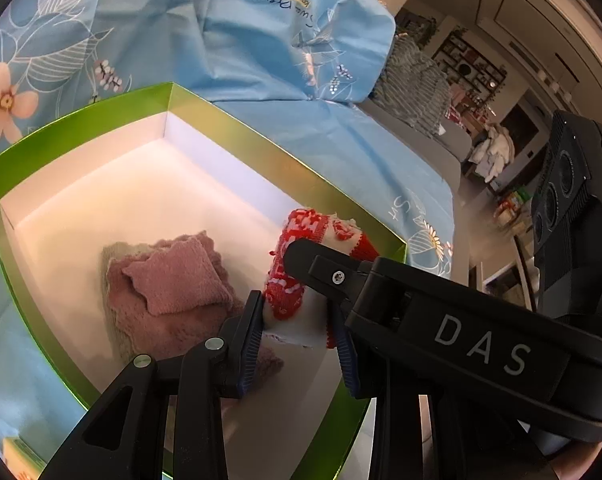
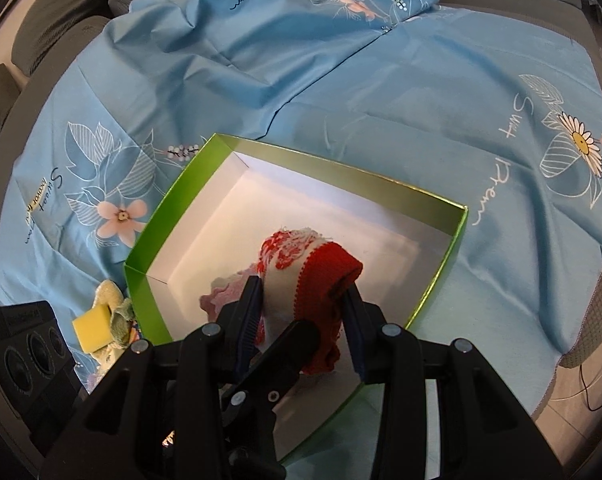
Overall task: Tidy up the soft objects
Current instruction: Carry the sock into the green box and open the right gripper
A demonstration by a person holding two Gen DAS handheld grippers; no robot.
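- Left wrist view: the left claw is clenched on a red-and-white knitted cloth, held over the green box. A folded pink towel lies on the box's white floor just beside it. The right claw's finger presses the cloth from above.
- Right wrist view: the right claw grasps the same cloth inside the box, which sits on a blue floral sheet. A yellow sponge lies outside the box.
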